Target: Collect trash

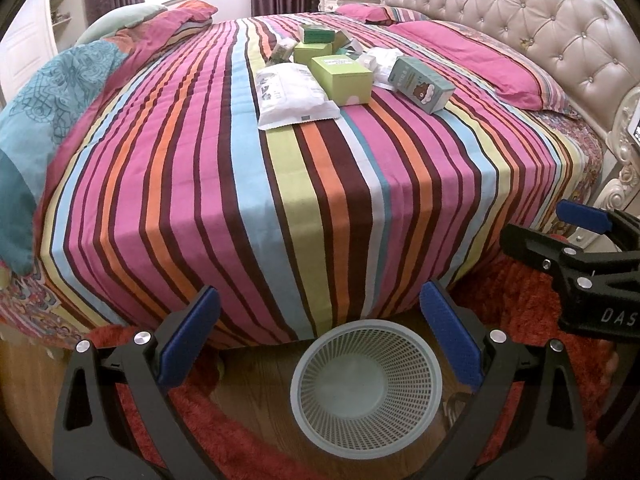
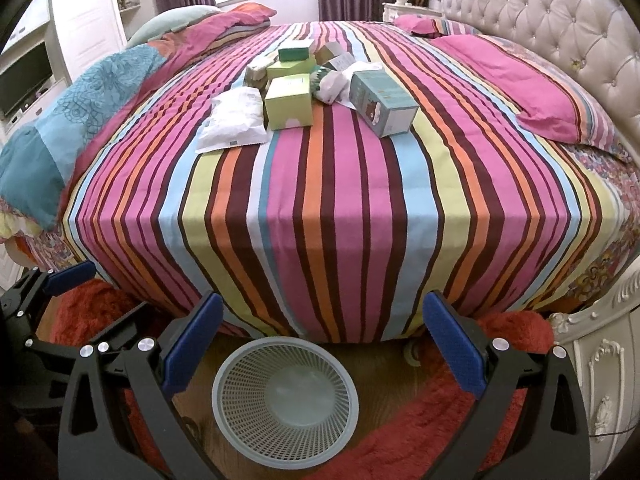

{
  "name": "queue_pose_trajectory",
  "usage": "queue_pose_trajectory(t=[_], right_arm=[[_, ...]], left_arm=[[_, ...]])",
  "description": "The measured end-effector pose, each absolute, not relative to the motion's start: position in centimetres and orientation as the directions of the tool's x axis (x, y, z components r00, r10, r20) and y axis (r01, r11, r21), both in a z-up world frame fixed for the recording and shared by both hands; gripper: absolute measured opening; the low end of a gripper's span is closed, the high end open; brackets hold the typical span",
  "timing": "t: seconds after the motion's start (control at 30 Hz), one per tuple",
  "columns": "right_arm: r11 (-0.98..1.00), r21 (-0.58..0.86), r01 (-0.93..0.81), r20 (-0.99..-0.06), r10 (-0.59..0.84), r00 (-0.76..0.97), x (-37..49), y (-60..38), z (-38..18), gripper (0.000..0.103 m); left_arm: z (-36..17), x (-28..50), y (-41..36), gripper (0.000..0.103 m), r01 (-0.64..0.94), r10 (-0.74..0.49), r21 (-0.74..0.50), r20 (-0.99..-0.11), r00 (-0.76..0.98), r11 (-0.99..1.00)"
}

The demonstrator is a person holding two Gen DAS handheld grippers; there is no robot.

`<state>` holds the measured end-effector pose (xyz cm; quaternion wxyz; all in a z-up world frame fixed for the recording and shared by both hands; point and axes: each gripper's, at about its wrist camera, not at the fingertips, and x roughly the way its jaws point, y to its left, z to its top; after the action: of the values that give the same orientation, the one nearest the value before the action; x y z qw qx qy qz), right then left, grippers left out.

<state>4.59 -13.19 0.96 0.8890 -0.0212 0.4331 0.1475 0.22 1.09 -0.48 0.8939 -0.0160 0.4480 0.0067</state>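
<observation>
A pile of trash lies on the striped bed: a white plastic bag (image 1: 290, 94) (image 2: 236, 120), a green box (image 1: 342, 78) (image 2: 290, 102), a teal carton with a bear (image 1: 422, 84) (image 2: 382, 98), crumpled white paper (image 1: 378, 62) (image 2: 338, 80) and several more small boxes behind. A grey mesh wastebasket (image 1: 366, 418) (image 2: 286, 440) stands empty on the floor at the bed's foot. My left gripper (image 1: 320, 336) is open and empty above the basket. My right gripper (image 2: 322, 340) is open and empty, also above it. Each gripper shows at the other view's edge.
The striped bedspread (image 1: 280, 200) (image 2: 340, 200) hangs over the bed edge. Pink pillows (image 1: 480, 68) (image 2: 532, 80) and a tufted headboard (image 1: 540, 12) are on the right, a folded blue quilt (image 1: 48, 92) on the left. A red shaggy rug (image 2: 460, 420) lies on the wood floor.
</observation>
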Motion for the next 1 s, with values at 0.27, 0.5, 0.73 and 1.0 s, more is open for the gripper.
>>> queue_pose_trajectory(t=[0.27, 0.5, 0.73, 1.0], right_arm=[[0.954, 0.082, -0.287, -0.78, 0.241, 0.578, 4.61, -13.07, 0.84, 0.095], [0.954, 0.081, -0.29, -0.784, 0.241, 0.572, 4.65, -13.0, 0.65, 0.095], [0.954, 0.081, -0.29, -0.784, 0.24, 0.572, 4.65, -12.98, 0.63, 0.095], [0.954, 0.082, -0.289, -0.785, 0.24, 0.571, 4.66, -13.06, 0.57, 0.095]], left_arm=[[-0.55, 0.14, 0.97, 0.097, -0.024, -0.002, -0.02, -0.805, 0.594, 1.0], [-0.72, 0.13, 0.98, 0.097, -0.028, -0.001, -0.022, -0.808, 0.589, 0.999], [-0.8, 0.16, 1.1, 0.097, -0.031, -0.002, -0.024, -0.81, 0.586, 0.999], [-0.89, 0.13, 1.29, 0.097, -0.035, -0.005, -0.03, -0.813, 0.582, 0.999]])
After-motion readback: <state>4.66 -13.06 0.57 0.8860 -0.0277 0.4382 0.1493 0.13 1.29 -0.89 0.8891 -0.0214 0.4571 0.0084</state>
